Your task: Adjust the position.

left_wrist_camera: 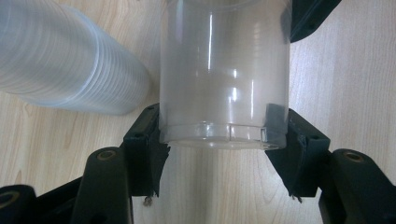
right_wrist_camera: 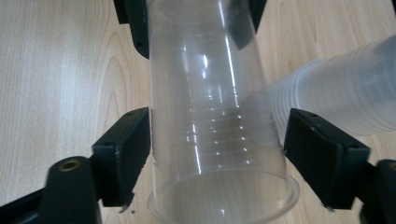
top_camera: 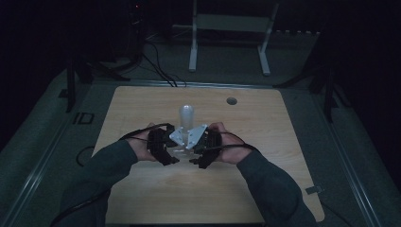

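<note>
**Claws on both ends of one clear cup**

Claws first, seen from above: my left gripper [top_camera: 166,150] and right gripper [top_camera: 204,152] meet nose to nose near the middle of the wooden table [top_camera: 142,109], with a clear cup [top_camera: 182,152] dimly visible between them. Just behind them lies the stack of cups [top_camera: 185,117], apart from both hands. The room is dim, so I can't read the grip from up here.

Looking along my left gripper [left_wrist_camera: 223,135], the jaws are clenched on the closed end of the clear cup [left_wrist_camera: 224,70], one pad pressing on each side of the base ring. The stack of cups [left_wrist_camera: 65,60] lies on its side to the left, near but not touching the held cup. The other gripper's black jaw tip shows past the cup's far end.

Looking along my right gripper [right_wrist_camera: 217,140], the clear cup [right_wrist_camera: 210,107] runs between the jaws, its open rim nearest the camera. The left pad sits against the wall, but the right pad stands off with a visible gap, so this claw has let go. The stack of cups [right_wrist_camera: 345,98] lies off to the right.

As I judge it, the cup now rests with the left claw alone. To do this well I should keep that squeeze light enough not to buckle the thin wall, draw the right jaws straight back clear of the rim, and keep the cup level.
</note>
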Action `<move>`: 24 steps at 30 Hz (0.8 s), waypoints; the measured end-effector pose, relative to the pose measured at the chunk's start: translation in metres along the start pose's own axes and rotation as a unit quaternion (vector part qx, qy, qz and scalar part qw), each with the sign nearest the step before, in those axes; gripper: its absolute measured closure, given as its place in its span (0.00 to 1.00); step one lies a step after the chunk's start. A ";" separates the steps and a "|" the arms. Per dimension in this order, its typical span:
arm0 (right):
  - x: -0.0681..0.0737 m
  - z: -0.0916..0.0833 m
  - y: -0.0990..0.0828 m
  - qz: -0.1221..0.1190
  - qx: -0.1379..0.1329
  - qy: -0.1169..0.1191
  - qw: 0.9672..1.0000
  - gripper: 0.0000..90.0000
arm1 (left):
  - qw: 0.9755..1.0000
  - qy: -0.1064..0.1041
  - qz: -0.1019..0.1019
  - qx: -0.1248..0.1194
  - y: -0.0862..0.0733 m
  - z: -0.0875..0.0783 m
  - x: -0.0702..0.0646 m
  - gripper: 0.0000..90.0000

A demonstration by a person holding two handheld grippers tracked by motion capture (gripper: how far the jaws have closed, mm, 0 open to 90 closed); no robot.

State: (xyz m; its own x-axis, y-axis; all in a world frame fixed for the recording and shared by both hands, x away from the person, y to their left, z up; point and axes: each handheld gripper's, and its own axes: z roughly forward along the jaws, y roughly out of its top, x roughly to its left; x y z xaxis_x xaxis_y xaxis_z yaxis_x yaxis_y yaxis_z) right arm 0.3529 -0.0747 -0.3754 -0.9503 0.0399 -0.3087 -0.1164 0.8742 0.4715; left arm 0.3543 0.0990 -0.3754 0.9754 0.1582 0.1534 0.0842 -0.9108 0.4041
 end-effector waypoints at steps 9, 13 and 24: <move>-0.003 -0.012 0.000 0.013 -0.039 0.001 0.999 0.20 | 1.000 0.002 -0.012 -0.016 -0.005 0.000 0.002 0.46; -0.004 -0.017 0.001 0.020 -0.057 0.001 0.998 0.20 | 0.999 0.004 -0.019 -0.026 -0.008 0.001 0.004 0.46; -0.009 -0.028 -0.003 0.033 -0.083 -0.009 0.996 0.21 | 0.997 0.006 -0.043 -0.056 -0.021 0.000 0.006 0.46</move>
State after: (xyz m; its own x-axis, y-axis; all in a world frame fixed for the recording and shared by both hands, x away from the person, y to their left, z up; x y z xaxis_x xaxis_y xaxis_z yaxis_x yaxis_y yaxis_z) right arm 0.3533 -0.0913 -0.3513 -0.9521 0.1047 -0.2874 -0.1021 0.7769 0.6213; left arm 0.3587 0.1191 -0.3826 0.9631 0.2389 0.1239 0.1436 -0.8454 0.5144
